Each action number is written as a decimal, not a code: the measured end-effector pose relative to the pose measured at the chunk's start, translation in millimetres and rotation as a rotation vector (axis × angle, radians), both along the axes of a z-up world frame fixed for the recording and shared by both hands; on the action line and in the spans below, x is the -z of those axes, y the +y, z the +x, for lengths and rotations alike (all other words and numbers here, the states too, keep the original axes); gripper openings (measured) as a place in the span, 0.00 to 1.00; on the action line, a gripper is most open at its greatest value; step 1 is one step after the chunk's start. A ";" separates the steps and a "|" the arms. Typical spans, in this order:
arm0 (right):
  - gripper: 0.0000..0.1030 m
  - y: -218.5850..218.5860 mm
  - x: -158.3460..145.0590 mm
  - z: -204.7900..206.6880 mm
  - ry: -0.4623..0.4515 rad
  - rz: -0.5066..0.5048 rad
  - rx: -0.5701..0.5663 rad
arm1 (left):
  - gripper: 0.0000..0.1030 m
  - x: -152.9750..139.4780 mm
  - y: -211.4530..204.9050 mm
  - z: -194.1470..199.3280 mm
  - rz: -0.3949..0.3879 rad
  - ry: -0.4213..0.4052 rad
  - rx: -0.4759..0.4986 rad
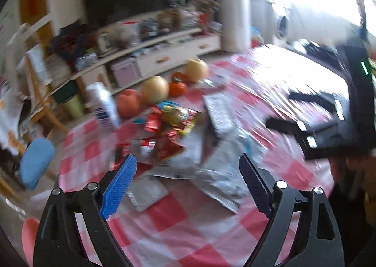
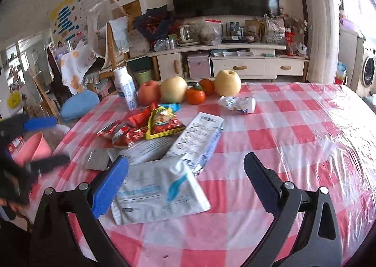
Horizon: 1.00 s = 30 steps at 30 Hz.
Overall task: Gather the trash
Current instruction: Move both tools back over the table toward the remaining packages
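A heap of trash lies on the red-and-white checked table (image 2: 282,140), left of its middle in the right wrist view. Nearest is a flat white pouch (image 2: 159,194) with blue print, its long axis running across the view, slightly tilted. Behind it a white carton (image 2: 199,140) lies flat, its long axis running from near to far and leaning right. Left of the carton sit red snack wrappers (image 2: 127,135) and a yellow-edged packet (image 2: 164,123). A crumpled white wrapper (image 2: 237,104) lies apart, near the fruit at the far edge.

The right tongs (image 2: 185,168) stand wide open and empty above the pouch, whose left end is just beside the blue finger. The left tongs (image 1: 188,168) are also wide open, empty, over the same blurred heap. The table's right half is bare; a pink bin (image 2: 33,149) stands off its left edge.
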State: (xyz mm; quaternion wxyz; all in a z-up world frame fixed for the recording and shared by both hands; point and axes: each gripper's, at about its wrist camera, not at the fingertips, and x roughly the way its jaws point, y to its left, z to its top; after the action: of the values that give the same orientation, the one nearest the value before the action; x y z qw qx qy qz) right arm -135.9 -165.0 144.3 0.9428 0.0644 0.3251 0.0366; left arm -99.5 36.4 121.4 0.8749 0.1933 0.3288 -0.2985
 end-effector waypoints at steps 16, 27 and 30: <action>0.96 -73.9 33.2 40.0 0.180 0.323 0.026 | 0.86 69.5 -86.5 0.5 0.328 0.103 0.284; 0.96 -57.7 46.5 74.7 0.253 0.291 -0.030 | 0.87 87.2 -98.6 19.7 0.352 0.192 0.300; 0.96 -56.1 52.0 82.7 0.275 0.297 -0.030 | 0.88 89.7 -100.4 20.0 0.352 0.203 0.300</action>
State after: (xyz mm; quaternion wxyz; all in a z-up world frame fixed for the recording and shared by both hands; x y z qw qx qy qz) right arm -53.2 -221.1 92.3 0.8690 0.2024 0.4428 0.0889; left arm -79.5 -64.0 31.8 0.7361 0.3585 0.4295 -0.3810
